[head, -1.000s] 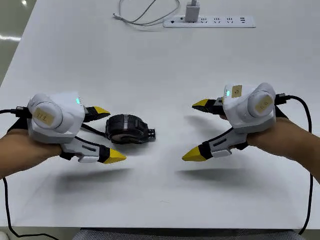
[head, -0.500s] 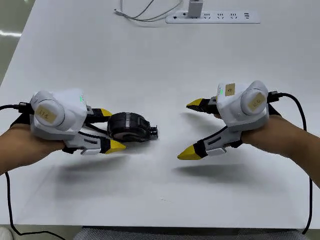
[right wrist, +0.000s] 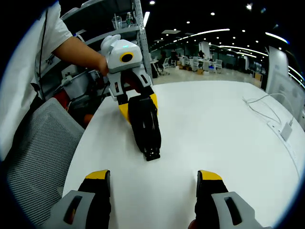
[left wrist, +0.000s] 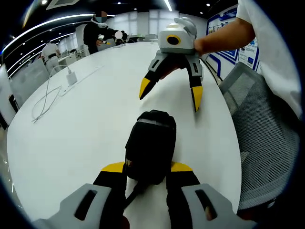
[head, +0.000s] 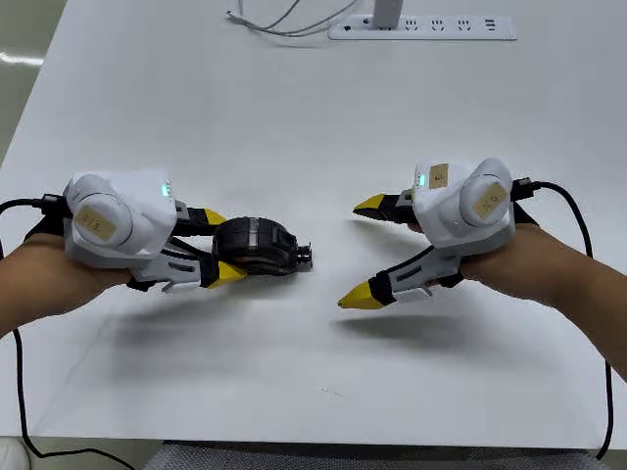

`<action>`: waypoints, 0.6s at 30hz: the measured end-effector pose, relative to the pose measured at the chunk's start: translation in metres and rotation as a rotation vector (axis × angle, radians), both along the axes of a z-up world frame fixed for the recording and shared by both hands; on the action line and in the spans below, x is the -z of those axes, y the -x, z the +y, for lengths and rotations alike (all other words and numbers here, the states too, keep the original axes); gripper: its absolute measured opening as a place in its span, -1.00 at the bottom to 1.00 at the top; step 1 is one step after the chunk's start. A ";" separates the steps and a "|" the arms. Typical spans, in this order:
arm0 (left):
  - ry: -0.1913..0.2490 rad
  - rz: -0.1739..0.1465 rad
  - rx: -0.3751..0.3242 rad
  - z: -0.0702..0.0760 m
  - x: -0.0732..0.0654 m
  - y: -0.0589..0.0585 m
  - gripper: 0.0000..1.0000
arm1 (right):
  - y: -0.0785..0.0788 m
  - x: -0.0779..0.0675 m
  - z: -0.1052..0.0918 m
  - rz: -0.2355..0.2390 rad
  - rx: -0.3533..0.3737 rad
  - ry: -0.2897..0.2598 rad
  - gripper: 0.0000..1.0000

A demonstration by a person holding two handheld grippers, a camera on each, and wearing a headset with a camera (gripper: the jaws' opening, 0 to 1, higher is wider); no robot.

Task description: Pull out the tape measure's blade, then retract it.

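A black tape measure lies on the white table, its blade tab pointing right toward the other gripper. My left gripper is shut on the tape measure, one yellow fingertip on each side of its case. My right gripper stands open a short way to the right, nothing between its fingers. In the right gripper view the tape measure lies ahead of the right gripper, with the left gripper clamped on its far end. The right gripper faces me across the table in the left gripper view.
A white power strip with a plugged-in charger and a grey cable lies at the table's far edge. A mesh office chair stands by the near edge. Black cables trail from both grippers.
My left gripper has closed from open onto the tape measure's case. The right gripper has drifted left, nearer the blade tab, and is still open.
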State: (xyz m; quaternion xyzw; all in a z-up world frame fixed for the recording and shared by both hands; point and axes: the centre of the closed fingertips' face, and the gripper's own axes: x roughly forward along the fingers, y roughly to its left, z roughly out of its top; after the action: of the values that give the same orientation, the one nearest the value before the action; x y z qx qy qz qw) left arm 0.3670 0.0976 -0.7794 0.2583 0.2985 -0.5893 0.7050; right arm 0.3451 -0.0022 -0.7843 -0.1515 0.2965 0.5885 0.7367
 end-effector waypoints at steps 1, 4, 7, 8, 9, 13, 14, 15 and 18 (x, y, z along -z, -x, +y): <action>-0.012 -0.017 0.023 0.000 0.000 0.000 -0.46 | -0.001 0.001 0.001 -0.007 -0.001 0.005 0.43; -0.030 -0.024 0.039 0.000 0.001 0.000 -0.46 | 0.000 0.003 0.004 -0.013 -0.009 0.003 0.39; -0.039 -0.036 0.053 0.000 0.001 0.001 -0.47 | -0.001 0.006 0.008 -0.038 -0.023 0.018 0.31; -0.042 -0.039 0.058 0.000 0.001 0.001 -0.47 | -0.003 0.006 0.010 -0.046 -0.019 0.019 0.32; -0.050 -0.055 0.071 0.000 0.000 0.002 -0.48 | -0.003 0.007 0.011 -0.046 -0.021 0.018 0.29; -0.070 -0.088 0.083 -0.002 0.000 0.004 -0.48 | -0.004 0.006 0.016 -0.060 -0.032 0.012 0.18; -0.070 -0.087 0.082 -0.001 0.000 0.003 -0.48 | -0.004 0.006 0.018 -0.063 -0.032 0.009 0.16; -0.070 -0.092 0.086 -0.001 0.000 0.002 -0.48 | -0.005 0.007 0.019 -0.072 -0.033 0.010 0.13; -0.071 -0.090 0.088 -0.002 0.000 0.001 -0.49 | -0.006 0.007 0.022 -0.081 -0.043 0.007 0.02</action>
State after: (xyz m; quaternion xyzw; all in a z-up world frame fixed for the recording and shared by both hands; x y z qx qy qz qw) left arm 0.3655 0.0961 -0.7796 0.3223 0.2755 -0.5964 0.6816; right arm 0.3509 0.0201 -0.7910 -0.1841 0.2652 0.5966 0.7347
